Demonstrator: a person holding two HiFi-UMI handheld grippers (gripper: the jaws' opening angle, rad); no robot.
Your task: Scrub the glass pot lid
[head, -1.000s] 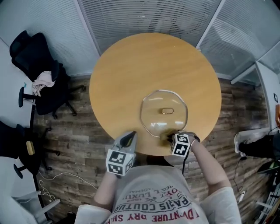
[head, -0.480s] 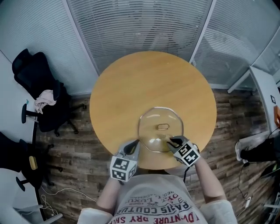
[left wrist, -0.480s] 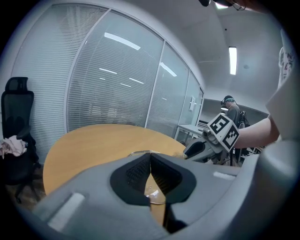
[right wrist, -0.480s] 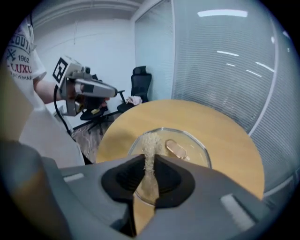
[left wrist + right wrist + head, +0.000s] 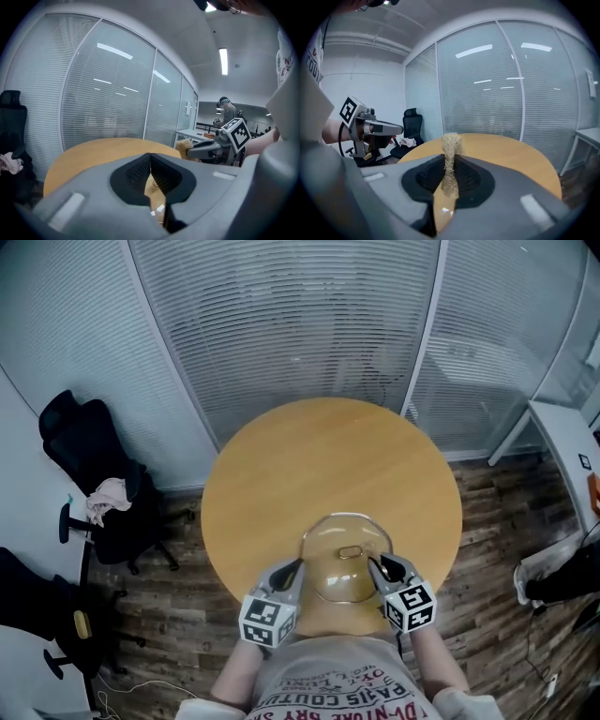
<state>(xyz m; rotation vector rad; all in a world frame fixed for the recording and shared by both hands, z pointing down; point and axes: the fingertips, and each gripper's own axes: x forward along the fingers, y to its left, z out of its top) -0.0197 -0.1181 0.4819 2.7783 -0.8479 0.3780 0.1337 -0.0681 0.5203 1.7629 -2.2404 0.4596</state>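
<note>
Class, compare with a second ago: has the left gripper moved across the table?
Yes. The left gripper went from the table's near edge inward, up to the glass lid's left rim.

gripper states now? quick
Left gripper: shut, tips at the rim of the glass pot lid; grip on it cannot be told.
Right gripper: shut on the beige scrubber.

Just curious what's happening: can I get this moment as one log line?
left gripper: shut, at glass pot lid left rim | right gripper: shut on tan scrubber, at lid's right side | lid on table
</note>
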